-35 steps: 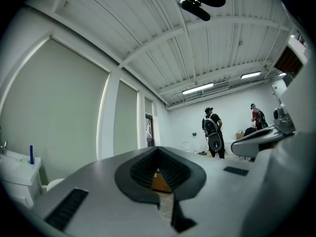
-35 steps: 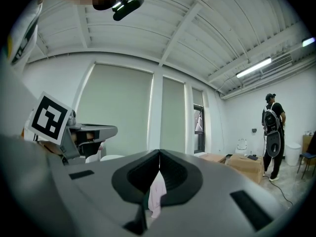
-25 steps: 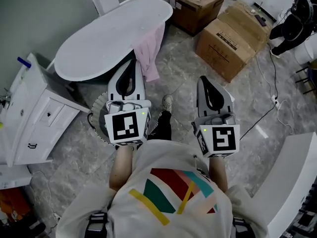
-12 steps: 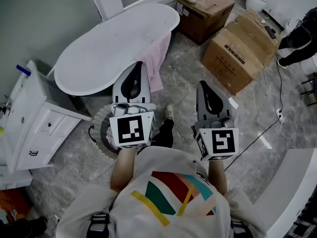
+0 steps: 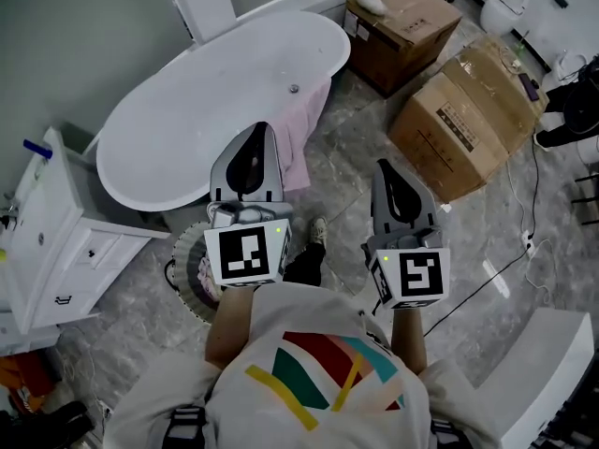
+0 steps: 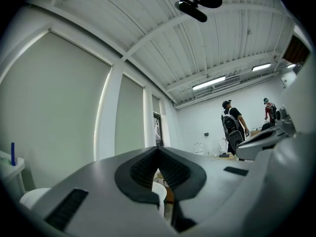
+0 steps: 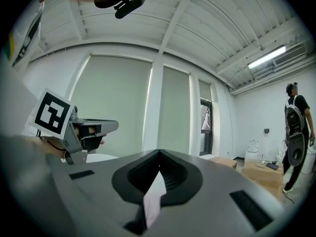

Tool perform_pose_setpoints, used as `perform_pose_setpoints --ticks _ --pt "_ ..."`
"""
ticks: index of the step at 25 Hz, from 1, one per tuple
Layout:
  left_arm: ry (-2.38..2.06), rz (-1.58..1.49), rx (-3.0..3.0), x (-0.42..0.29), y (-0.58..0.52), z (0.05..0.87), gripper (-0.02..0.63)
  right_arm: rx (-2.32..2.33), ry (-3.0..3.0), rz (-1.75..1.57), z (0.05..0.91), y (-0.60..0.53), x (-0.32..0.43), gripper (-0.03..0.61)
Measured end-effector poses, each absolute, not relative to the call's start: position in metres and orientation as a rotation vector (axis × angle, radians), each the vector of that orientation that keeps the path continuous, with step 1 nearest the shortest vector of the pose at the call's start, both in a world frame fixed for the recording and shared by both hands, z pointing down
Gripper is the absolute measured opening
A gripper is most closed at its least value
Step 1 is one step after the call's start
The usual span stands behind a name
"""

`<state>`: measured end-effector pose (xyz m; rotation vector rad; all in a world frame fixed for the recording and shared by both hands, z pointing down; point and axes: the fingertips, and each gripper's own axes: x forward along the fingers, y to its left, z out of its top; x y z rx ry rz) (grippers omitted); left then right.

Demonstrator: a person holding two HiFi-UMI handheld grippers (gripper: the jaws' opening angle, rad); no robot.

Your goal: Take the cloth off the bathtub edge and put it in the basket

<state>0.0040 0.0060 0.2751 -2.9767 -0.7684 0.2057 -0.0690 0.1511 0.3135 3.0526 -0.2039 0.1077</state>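
Note:
A pink cloth hangs over the near edge of the white bathtub. In the head view my left gripper is shut and empty, its tip over the tub rim just left of the cloth. My right gripper is also shut and empty, over the floor to the cloth's right. A round woven basket stands on the floor by the tub, partly hidden under my left gripper. In the right gripper view a strip of the pink cloth shows below the shut jaws, and the left gripper shows at the left.
Two cardboard boxes stand on the floor to the right of the tub. A white cabinet is at the left, a white surface at the lower right, and a cable runs across the floor. A person stands far off.
The tub and cloth have come nearer in the head view as I walked toward them. The left gripper tip now reaches the tub rim beside the cloth. Both grippers stayed shut.

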Motion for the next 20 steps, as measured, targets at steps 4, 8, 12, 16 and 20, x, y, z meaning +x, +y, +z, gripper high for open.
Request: perform_pose_setpoints --ticks 4,8,12,16,20 --pt "-0.710 0.189 -3.019 0.070 0.011 0.272 0.017 3.069 -0.246 0.071 0.304 0.166 -0.001 0.011" --pt "-0.642 0.142 -3.029 0.133 0.015 0.282 0.017 3.084 -0.264 0.115 0.308 0.180 0.068 0.011" --pt "-0.573 0.114 -3.061 0.178 0.016 0.291 0.017 3.079 -0.329 0.165 0.315 0.183 0.123 0.012" --pt "-0.533 0.107 -3.088 0.210 0.010 0.295 0.017 3.100 -0.357 0.193 0.322 0.179 0.165 0.011" --pt "-0.487 0.090 -3.106 0.228 0.003 0.300 0.017 3.107 -0.424 0.200 0.323 0.165 0.189 0.011"
